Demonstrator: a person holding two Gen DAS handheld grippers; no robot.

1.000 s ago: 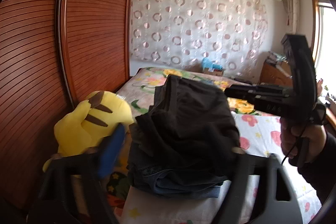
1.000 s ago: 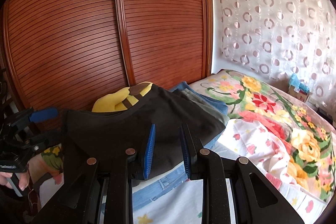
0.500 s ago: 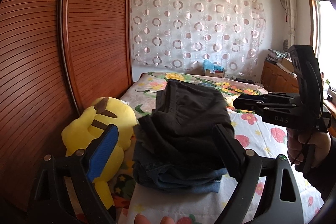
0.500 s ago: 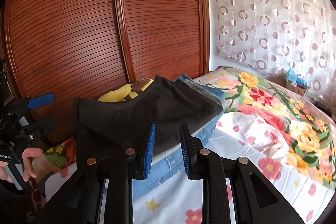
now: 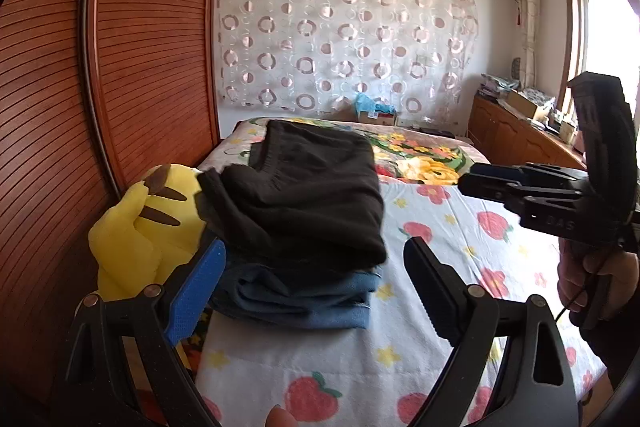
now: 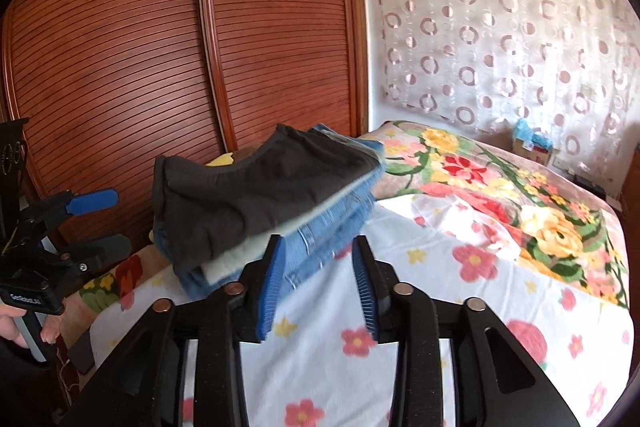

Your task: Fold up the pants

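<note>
With the black pants (image 5: 304,195) folded on the stack (image 6: 320,235), both grippers (image 5: 316,291) (image 6: 318,283) stood released, the right's fingers just opening, ready for another garment.

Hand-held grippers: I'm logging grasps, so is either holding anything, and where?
Nothing. The left hand-held gripper and right hand-held gripper are open, clear of the folded pants.

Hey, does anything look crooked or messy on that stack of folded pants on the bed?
Slightly. The black pants on top sit askew: their near corner overhangs the jeans below and droops, and a pale layer pokes out between them. The stack also leans against the yellow plush. Nothing looks spilled or damaged.
</note>
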